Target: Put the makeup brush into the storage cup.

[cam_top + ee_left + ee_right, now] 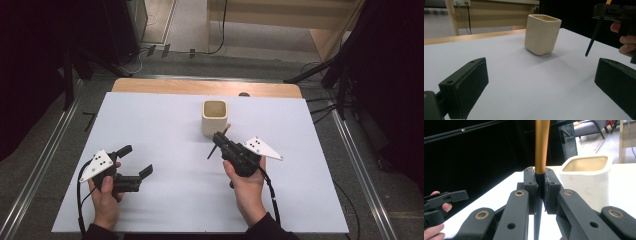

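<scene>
A cream square cup (215, 118) (542, 33) (589, 175) stands upright toward the back of the white table top (165, 200). My right gripper (218, 137) (541, 187) hovers just in front of the cup and is shut on a thin pen (212, 152) (593, 37) (542, 145). The pen's orange end points up toward the cup and its dark end slants down above the table. My left gripper (137, 160) (541, 82) is open at the front left, with nothing between its fingers. It faces the cup from a distance.
A strip of the wooden table (200, 87) shows behind the white sheet. Metal floor rails (40, 165) run along both sides. Dark stands (340, 75) and cables crowd the floor beyond the back corners.
</scene>
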A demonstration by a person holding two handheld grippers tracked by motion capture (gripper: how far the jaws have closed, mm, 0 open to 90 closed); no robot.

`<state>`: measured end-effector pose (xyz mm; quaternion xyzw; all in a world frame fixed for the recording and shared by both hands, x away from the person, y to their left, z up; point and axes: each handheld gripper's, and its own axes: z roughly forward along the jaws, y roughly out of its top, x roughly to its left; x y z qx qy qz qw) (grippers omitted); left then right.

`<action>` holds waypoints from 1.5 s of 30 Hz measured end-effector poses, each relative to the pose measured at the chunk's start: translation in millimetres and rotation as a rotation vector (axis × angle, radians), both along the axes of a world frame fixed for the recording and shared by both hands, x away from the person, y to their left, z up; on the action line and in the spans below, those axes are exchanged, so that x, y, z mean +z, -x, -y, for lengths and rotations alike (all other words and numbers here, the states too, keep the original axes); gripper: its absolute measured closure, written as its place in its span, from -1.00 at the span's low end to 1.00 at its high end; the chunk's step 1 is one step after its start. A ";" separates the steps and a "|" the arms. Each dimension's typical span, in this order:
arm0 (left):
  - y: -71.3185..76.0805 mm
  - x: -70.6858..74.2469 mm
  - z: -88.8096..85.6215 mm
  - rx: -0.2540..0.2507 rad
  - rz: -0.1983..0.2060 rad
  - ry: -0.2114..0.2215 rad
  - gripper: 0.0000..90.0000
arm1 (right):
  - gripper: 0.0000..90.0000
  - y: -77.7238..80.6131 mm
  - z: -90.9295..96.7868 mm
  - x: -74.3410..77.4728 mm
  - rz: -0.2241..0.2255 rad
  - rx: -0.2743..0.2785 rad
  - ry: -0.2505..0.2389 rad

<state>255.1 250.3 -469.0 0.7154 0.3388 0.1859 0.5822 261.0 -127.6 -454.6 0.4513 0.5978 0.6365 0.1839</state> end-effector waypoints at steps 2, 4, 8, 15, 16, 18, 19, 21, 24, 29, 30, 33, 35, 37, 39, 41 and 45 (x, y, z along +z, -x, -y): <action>1.5 -0.6 -3.3 0.003 -0.008 0.008 -1.00 | 0.88 -1.3 0.9 1.8 0.009 -0.001 0.013; 3.0 -0.8 -6.3 0.006 -0.005 0.008 -1.00 | 0.88 -2.5 2.1 4.0 0.014 -0.005 0.017; 5.3 -1.8 -13.3 0.018 -0.004 0.013 -1.00 | 0.88 -6.7 6.7 7.1 0.019 -0.027 0.028; 11.1 -1.4 -22.8 0.024 0.000 0.011 -1.00 | 0.88 -16.9 7.5 18.7 0.040 -0.035 0.060; 12.0 -1.5 -24.0 0.021 0.001 0.008 -1.00 | 0.88 -17.9 7.6 20.1 0.041 -0.035 0.064; 13.2 -1.8 -25.9 0.024 0.001 0.003 -1.00 | 0.88 -20.8 7.5 23.4 0.048 -0.037 0.070; 13.8 -2.0 -26.9 0.025 -0.001 0.008 -1.00 | 0.88 -22.1 7.5 24.8 0.051 -0.039 0.074; 14.9 -2.8 -29.1 0.029 -0.003 0.010 -1.00 | 0.88 -24.8 7.3 26.9 0.052 -0.040 0.080; 16.3 -4.1 -31.9 0.030 -0.004 0.006 -1.00 | 0.88 -29.3 7.1 29.5 0.059 -0.047 0.093; 18.9 -4.2 -38.0 0.048 0.009 0.000 -1.00 | 0.88 -36.2 6.9 33.7 0.064 -0.054 0.112; 19.1 -4.5 -38.8 0.051 0.007 0.001 -1.00 | 0.88 -37.9 7.0 34.4 0.066 -0.057 0.111; 19.3 -5.8 -41.1 0.050 0.000 0.001 -1.00 | 0.88 -42.7 8.7 35.9 0.066 -0.067 0.110; 19.3 -6.1 -42.1 0.051 -0.002 0.000 -1.00 | 0.88 -45.6 10.1 36.9 0.064 -0.074 0.109; 19.0 -6.4 -42.7 0.054 -0.002 -0.001 -1.00 | 0.88 -48.6 11.7 37.7 0.067 -0.080 0.113; 18.6 -6.9 -42.8 0.052 -0.004 0.001 -1.00 | 0.88 -51.2 12.5 38.9 0.071 -0.085 0.117; 18.4 -7.3 -42.4 0.051 -0.005 -0.001 -1.00 | 0.88 -53.4 12.8 40.1 0.074 -0.088 0.122; 18.2 -7.5 -41.2 0.050 -0.005 -0.004 -1.00 | 0.88 -57.5 14.6 42.7 0.079 -0.096 0.120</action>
